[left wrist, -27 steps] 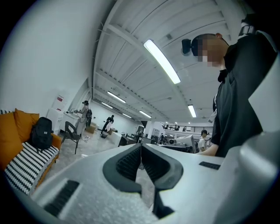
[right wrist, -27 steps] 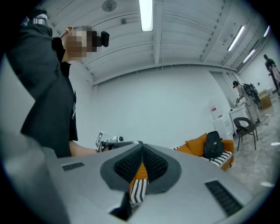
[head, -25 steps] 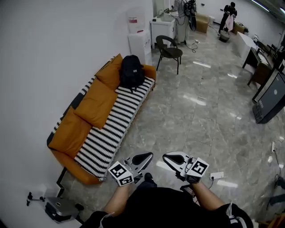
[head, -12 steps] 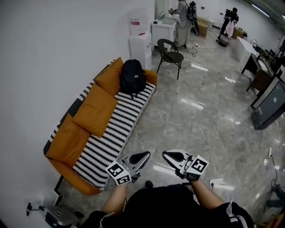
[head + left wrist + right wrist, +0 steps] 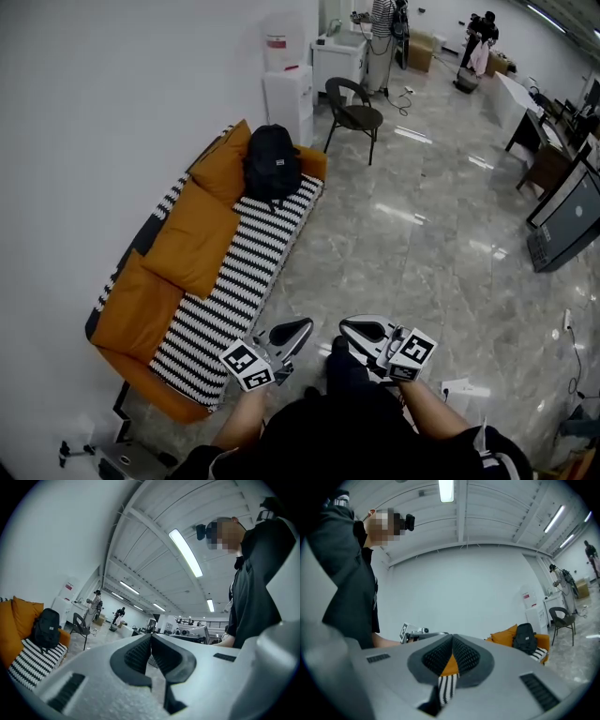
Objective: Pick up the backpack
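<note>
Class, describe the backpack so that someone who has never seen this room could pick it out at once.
Against the white wall stands an orange sofa with a black-and-white striped seat. At its far end, nearest the black chair, the backpack sits upright on the seat. It is the only black thing there, next to orange cushions.

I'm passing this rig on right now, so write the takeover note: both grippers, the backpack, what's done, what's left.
Left gripper: shut, empty, held out in front of the body.
Right gripper: shut, empty, beside the left one.
Backpack: black, upright at the far end of the sofa, against an orange cushion; far out of reach from here.
Done: nothing; the backpack is untouched.
Left: walk to the sofa's far end, open a gripper, probably grip the top of the pack, and lift it clear.
</note>
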Motion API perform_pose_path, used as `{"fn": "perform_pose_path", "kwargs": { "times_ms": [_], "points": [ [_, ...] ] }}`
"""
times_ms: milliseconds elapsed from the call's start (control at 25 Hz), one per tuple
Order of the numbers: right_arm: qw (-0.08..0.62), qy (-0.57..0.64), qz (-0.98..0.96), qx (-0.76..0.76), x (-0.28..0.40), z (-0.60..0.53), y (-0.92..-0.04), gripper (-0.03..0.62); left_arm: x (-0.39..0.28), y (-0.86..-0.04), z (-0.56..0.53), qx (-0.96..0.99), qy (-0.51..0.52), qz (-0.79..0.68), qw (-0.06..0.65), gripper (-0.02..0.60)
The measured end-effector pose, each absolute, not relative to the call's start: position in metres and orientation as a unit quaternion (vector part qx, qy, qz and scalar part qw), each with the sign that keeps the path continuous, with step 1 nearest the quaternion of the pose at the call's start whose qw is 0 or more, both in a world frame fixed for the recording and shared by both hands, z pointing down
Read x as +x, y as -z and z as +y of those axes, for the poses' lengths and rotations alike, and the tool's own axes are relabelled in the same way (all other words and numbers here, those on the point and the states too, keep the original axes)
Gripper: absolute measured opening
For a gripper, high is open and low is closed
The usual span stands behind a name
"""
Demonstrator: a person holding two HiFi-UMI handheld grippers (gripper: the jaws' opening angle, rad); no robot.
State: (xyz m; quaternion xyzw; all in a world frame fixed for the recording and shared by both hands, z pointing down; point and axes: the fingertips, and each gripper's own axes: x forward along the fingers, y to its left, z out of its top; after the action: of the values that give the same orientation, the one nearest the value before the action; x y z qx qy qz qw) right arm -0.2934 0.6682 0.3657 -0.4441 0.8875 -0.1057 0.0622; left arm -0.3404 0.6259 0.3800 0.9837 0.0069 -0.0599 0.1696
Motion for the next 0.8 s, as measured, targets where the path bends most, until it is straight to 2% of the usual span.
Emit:
{"fn": "perform_pose_path", "kwargs": {
  "times_ms": [200, 360, 520, 800],
  "points": [
    [0.087, 0.097, 0.887, -0.444, -0.27, 0.624, -0.36, 0.026, -0.32, -0.385, 0.586, 0.985, 0.049, -0.002, 0.167, 0.021],
    [0.073, 0.082, 0.894, -0.435, -0.239, 0.594, -0.361, 0.026, -0.291, -0.375, 0.555, 0.986, 0.048, -0.005, 0.159, 0.021],
    [0.103, 0.081, 0.897, -0.423, -0.211, 0.564, -0.343, 0.026, -0.26, -0.365, 0.524, 0.988, 0.047, -0.007, 0.148, 0.021],
    [0.081, 0.078, 0.901, -0.42, -0.155, 0.52, -0.351, 0.026, -0.208, -0.362, 0.478, 0.989, 0.044, -0.019, 0.143, 0.021]
  ]
}}
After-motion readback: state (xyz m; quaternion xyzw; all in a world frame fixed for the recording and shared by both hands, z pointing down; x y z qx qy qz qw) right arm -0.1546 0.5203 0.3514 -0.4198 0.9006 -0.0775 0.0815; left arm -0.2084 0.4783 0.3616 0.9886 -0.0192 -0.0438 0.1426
